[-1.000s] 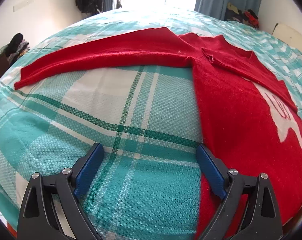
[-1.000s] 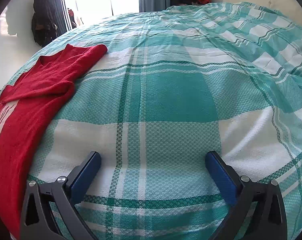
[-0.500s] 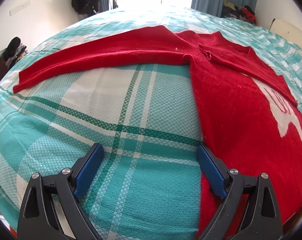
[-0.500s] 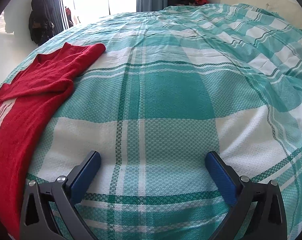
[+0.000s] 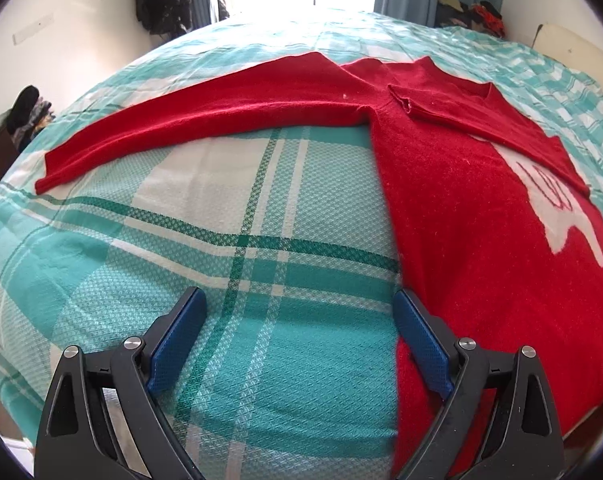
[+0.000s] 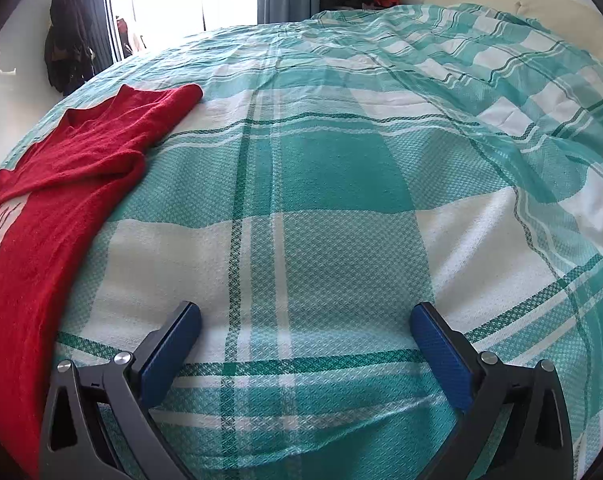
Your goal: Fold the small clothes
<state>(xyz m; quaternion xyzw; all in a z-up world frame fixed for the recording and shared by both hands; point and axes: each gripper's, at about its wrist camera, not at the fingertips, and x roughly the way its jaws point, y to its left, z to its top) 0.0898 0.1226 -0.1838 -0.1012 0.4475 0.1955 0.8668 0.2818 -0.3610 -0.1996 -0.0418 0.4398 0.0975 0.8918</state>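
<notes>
Grippers low over bedspread (image 6: pixel 321 208); left gripper (image 5: pixel 299 300) spread beside red sweater (image 5: pixel 461 220), right gripper (image 6: pixel 305 312) spread

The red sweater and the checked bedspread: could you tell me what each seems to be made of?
The red sweater looks like soft knitted wool or acrylic, matte, with a fuzzy nap and stray fibres along its edges. The checked bedspread looks like woven cotton, matte, with a fine waffle-like weave visible in its teal and white squares.

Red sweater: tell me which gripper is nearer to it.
Left. The left gripper has its right finger over the edge of the red sweater. The right gripper hangs over bare bedspread, the sweater away to its left.
</notes>
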